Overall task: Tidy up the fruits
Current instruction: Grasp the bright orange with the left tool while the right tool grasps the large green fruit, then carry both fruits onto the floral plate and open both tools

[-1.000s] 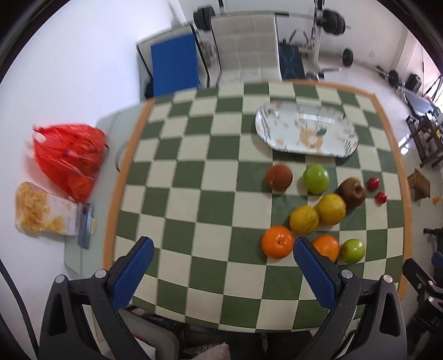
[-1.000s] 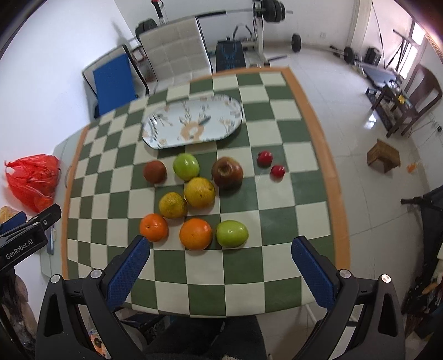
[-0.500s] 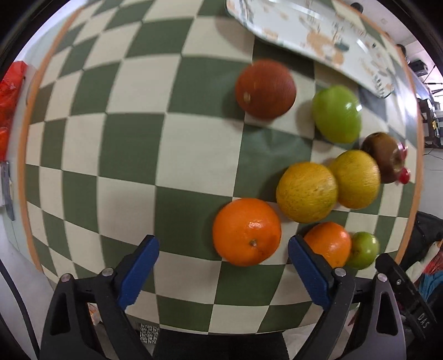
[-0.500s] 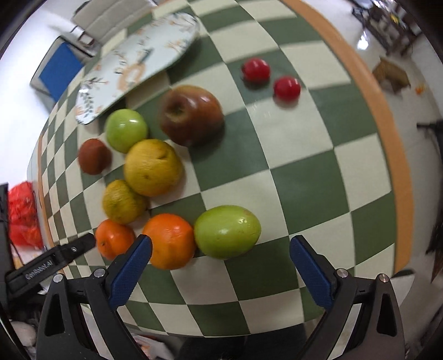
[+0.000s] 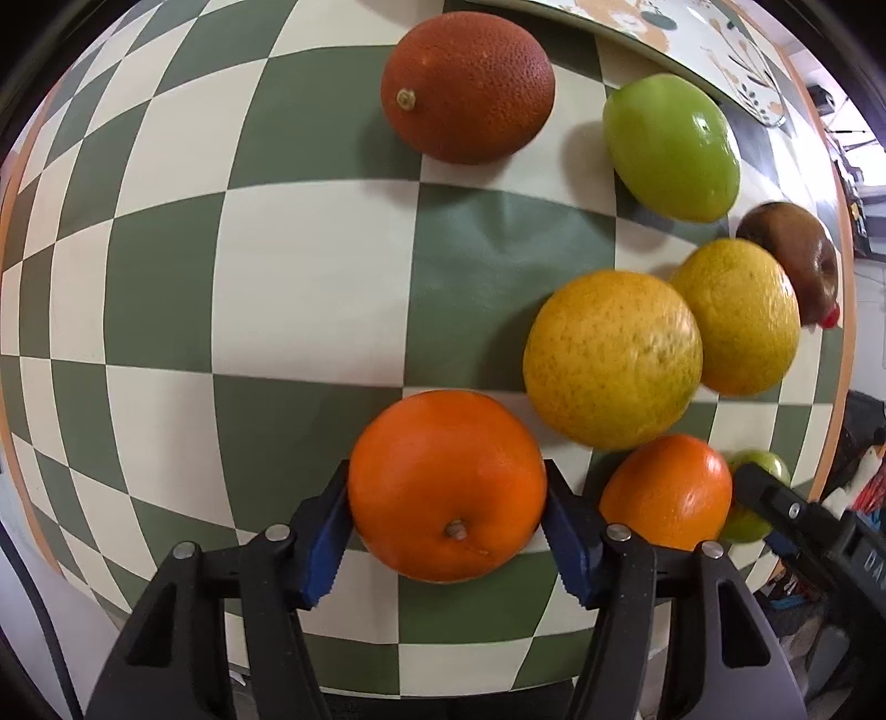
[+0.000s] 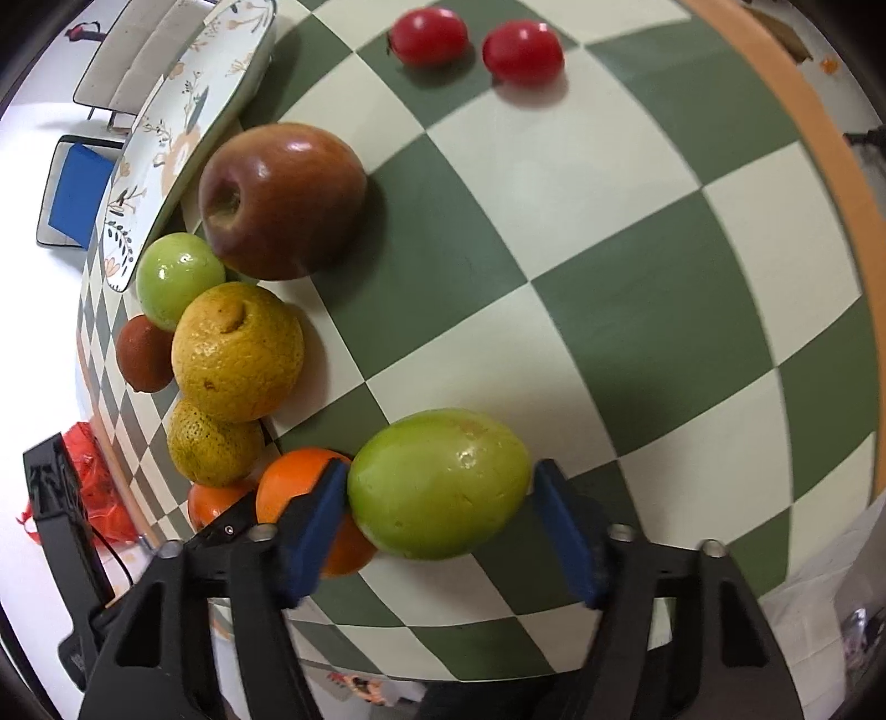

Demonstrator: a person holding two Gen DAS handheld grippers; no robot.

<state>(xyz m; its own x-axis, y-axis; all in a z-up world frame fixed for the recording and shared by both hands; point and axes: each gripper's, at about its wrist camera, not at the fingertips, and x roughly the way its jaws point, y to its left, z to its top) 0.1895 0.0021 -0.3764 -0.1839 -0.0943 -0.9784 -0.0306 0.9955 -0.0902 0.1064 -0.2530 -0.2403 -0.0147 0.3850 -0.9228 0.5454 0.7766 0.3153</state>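
My left gripper (image 5: 447,526) is shut on an orange (image 5: 447,486) that rests on the checked table (image 5: 310,266). Both blue pads touch its sides. My right gripper (image 6: 440,518) is shut on a green fruit (image 6: 440,483), its pads against both sides. Beside it lies a second orange (image 6: 293,487), also in the left wrist view (image 5: 667,490). Two yellow citrus fruits (image 5: 612,357) (image 5: 736,315), a green apple (image 5: 671,147), a dark red citrus (image 5: 468,86) and a brown-red apple (image 6: 279,199) lie further in. The patterned platter (image 6: 183,127) stands behind them.
Two small red tomatoes (image 6: 429,34) (image 6: 522,51) lie at the far right of the table. The orange table border (image 6: 819,166) runs along the right edge. A red plastic bag (image 6: 97,487) sits beyond the left edge. A blue-seated chair (image 6: 75,191) stands behind.
Both grippers have dropped down and forward to the table. The left jaws closed on the front orange and the right jaws closed on the green fruit.
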